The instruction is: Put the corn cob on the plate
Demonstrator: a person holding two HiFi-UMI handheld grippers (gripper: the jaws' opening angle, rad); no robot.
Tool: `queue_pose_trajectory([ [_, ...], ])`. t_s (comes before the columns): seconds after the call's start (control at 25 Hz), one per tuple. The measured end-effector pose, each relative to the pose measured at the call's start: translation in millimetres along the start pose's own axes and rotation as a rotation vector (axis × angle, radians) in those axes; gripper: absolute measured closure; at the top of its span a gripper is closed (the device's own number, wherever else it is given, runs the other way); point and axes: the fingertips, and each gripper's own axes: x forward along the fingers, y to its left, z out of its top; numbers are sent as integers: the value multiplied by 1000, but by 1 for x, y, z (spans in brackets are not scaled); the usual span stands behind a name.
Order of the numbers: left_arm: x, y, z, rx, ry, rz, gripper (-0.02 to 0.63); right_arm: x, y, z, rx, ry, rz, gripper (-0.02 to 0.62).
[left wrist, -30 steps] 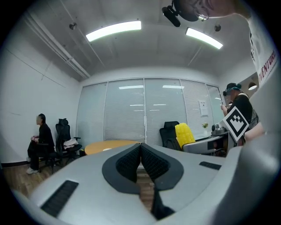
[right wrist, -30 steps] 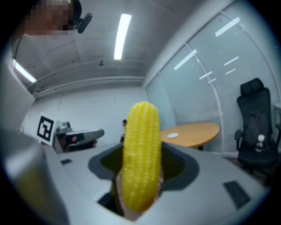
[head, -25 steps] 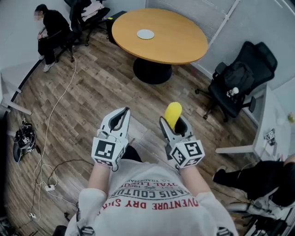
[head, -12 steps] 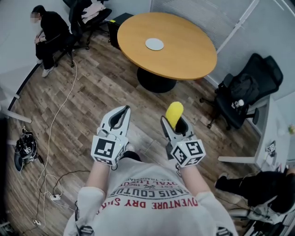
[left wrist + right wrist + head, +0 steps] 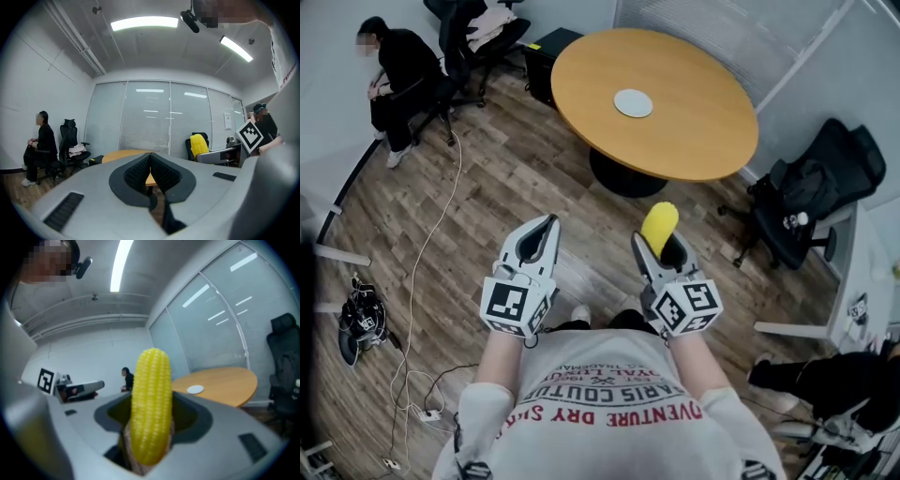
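Note:
A yellow corn cob (image 5: 658, 228) (image 5: 150, 404) stands upright between the jaws of my right gripper (image 5: 662, 246), which is shut on it. The cob (image 5: 199, 144) also shows at the right of the left gripper view. My left gripper (image 5: 536, 240) (image 5: 150, 169) is held level beside the right one, shut with nothing between its jaws. A small white plate (image 5: 633, 102) (image 5: 195, 389) lies on the round wooden table (image 5: 675, 131) (image 5: 225, 383) far ahead of both grippers.
A black office chair (image 5: 811, 192) stands right of the table. At the far left a person (image 5: 394, 80) sits beside another chair (image 5: 473, 37). A white cable (image 5: 417, 272) runs over the wood floor on the left; dark gear (image 5: 358, 314) lies there.
The table and plate have shifted right and nearer in the head view as I move forward. Both grippers keep their pose, the cob still held.

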Motion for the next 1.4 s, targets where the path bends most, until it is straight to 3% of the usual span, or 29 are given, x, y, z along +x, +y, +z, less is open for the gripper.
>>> queue_pose_trajectory([
  [0.48,77,47,-11,0,43,47,571,96,-48,12,19,31,42,328],
  [0.96,253,68,11,13,25,44,571,204,-167,81,-16,18,64,328],
  [1.4,365,69,0,9,56,4,571,250,-263,96,28,37,9,328],
])
